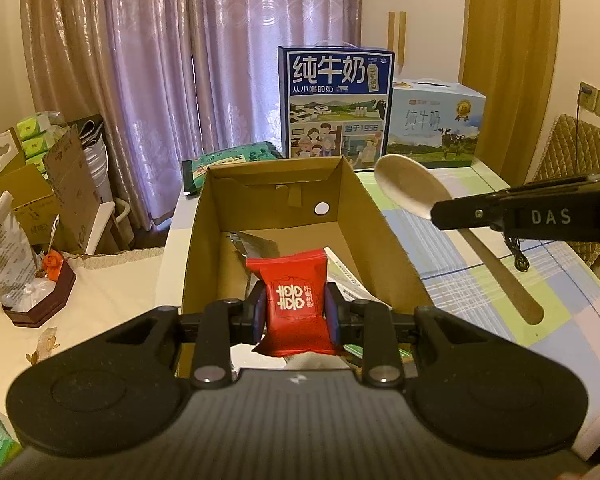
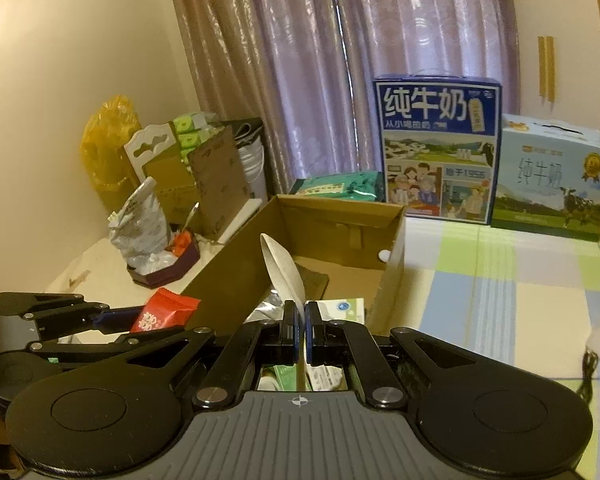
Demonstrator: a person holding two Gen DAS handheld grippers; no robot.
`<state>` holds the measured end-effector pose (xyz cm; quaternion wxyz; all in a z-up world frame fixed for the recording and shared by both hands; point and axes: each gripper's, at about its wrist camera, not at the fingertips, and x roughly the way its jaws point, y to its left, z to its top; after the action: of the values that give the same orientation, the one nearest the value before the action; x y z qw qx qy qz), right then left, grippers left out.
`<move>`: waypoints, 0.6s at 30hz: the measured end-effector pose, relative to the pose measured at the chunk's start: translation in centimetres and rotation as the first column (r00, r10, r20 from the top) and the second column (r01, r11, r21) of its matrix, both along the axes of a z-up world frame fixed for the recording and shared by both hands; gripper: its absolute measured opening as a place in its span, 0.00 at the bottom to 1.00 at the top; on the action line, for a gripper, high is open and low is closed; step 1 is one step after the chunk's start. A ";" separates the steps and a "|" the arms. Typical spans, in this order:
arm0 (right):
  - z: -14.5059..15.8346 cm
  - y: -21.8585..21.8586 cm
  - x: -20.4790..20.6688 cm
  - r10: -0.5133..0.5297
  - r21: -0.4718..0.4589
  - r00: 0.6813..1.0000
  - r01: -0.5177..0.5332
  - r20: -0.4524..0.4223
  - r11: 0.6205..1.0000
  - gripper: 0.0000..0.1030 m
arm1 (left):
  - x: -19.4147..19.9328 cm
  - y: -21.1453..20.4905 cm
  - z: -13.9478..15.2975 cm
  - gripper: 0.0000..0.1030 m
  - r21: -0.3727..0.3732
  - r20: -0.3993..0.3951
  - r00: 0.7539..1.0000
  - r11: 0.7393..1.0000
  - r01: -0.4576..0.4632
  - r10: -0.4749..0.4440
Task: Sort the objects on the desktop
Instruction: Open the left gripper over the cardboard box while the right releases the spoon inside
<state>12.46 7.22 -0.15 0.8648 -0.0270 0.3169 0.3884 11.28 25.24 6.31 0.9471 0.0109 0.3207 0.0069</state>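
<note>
Both items are in the air and neither is in yet. The left hand-held gripper [image 1: 295,312] pinches a red packet [image 1: 296,300] just above the near end of the cardboard box [image 1: 204,240], while the right hand-held gripper [image 2: 300,334] is clamped on a pale wooden spoon [image 2: 284,270] beside the box's right wall. A foil wrapper [image 1: 252,242] and some papers already lie inside, so sorting looks partly done; what else waits on the tabletop [image 2: 500,300] I cannot tell.
</note>
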 end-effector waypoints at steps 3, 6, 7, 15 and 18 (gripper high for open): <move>-0.2 0.8 0.5 0.006 -0.008 1.000 -0.006 0.001 1.000 0.00 | 0.5 0.6 -0.2 0.24 -0.006 0.001 1.000 1.000 0.000 0.000; -0.6 1.6 1.1 0.008 -0.018 1.000 -0.008 -0.002 1.000 0.00 | 1.1 1.1 -0.4 0.24 -0.009 0.002 1.000 1.000 -0.004 0.004; -0.8 1.8 1.3 0.008 -0.019 1.000 -0.008 -0.005 1.000 0.00 | 1.3 1.3 -0.4 0.24 -0.010 0.002 1.000 1.000 -0.004 0.004; -1.9 3.1 2.8 0.009 -0.023 1.000 -0.009 -0.025 1.000 0.00 | 2.9 2.2 -1.6 0.24 -0.021 -0.013 1.000 1.000 0.000 -0.001; -2.5 3.5 3.2 0.010 -0.021 0.999 -0.010 -0.038 1.000 0.00 | 3.5 2.3 -2.1 0.24 -0.025 -0.022 1.000 1.000 0.001 -0.001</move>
<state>15.63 10.71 -2.60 0.8563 -0.0303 0.3373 0.3899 14.76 27.55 4.19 0.9436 -0.0008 0.3312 0.0022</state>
